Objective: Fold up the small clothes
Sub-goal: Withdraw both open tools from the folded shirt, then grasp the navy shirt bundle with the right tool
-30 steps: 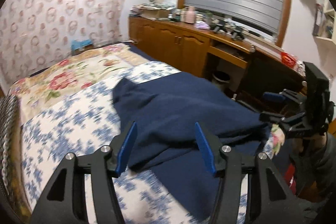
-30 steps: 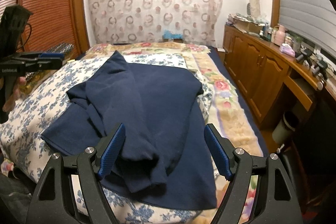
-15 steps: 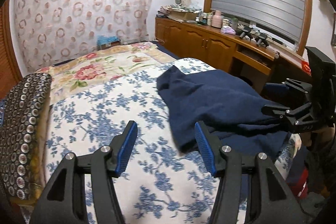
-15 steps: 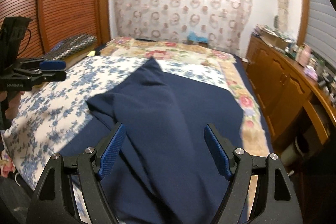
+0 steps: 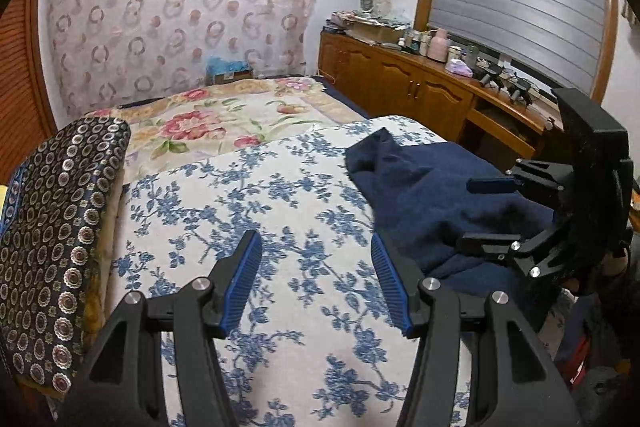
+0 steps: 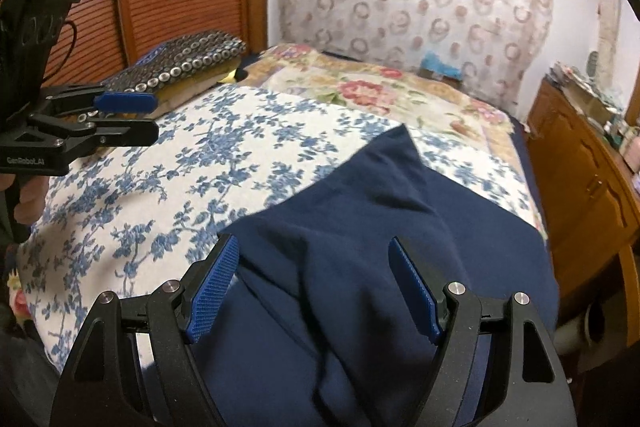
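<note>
The navy garment (image 6: 360, 247) lies rumpled on the bed's (image 5: 280, 195) right side, its long axis running near to far. The right gripper (image 6: 314, 293) hovers directly over it, fingers open and empty; the left gripper (image 5: 316, 285), also open, hangs over bare bedspread to its left.

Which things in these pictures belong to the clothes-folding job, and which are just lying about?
Part of the job:
- navy garment
- left hand-held gripper, open
- right hand-held gripper, open
- blue floral bedspread, the folding surface

Just lying about:
- circle-patterned cushion
- rose-print blanket
- bottles on the wooden cabinet
- patterned curtain
</note>
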